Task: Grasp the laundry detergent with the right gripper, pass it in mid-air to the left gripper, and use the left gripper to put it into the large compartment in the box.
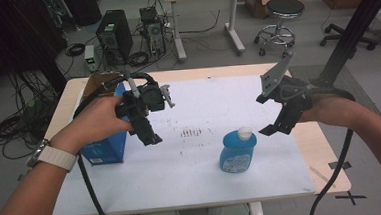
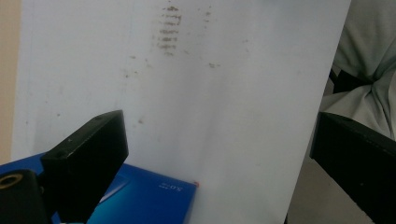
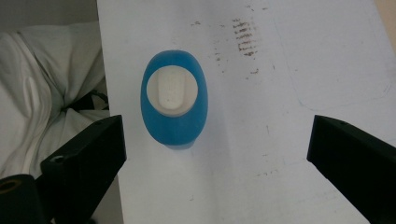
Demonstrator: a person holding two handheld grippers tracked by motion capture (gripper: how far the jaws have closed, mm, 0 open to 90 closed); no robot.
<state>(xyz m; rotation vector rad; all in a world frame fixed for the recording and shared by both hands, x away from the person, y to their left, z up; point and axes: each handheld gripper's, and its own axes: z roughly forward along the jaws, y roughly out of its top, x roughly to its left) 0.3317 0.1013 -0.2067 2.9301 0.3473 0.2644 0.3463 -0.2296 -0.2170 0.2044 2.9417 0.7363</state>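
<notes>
A blue bottle (image 1: 237, 150) with a white cap stands upright on the white table top (image 1: 192, 172), near its front middle. From above, in the right gripper view, the blue bottle (image 3: 174, 100) lies left of centre, below and ahead of my open right gripper (image 3: 215, 154). In the high view the right gripper (image 1: 275, 123) hangs in the air just right of the bottle, apart from it. My left gripper (image 1: 150, 135) is held over the table's left part, beside a blue box (image 1: 106, 148). Its jaws stand wide open, with nothing between them (image 2: 219, 154).
The blue box (image 2: 154, 200) stands at the table's left edge, with an open cardboard box (image 1: 97, 83) behind it. Brown smudges (image 1: 191, 132) mark the table's middle. A person's lap (image 3: 46, 93) lies past the front edge. A stool (image 1: 279, 17), computers and cables stand on the floor behind.
</notes>
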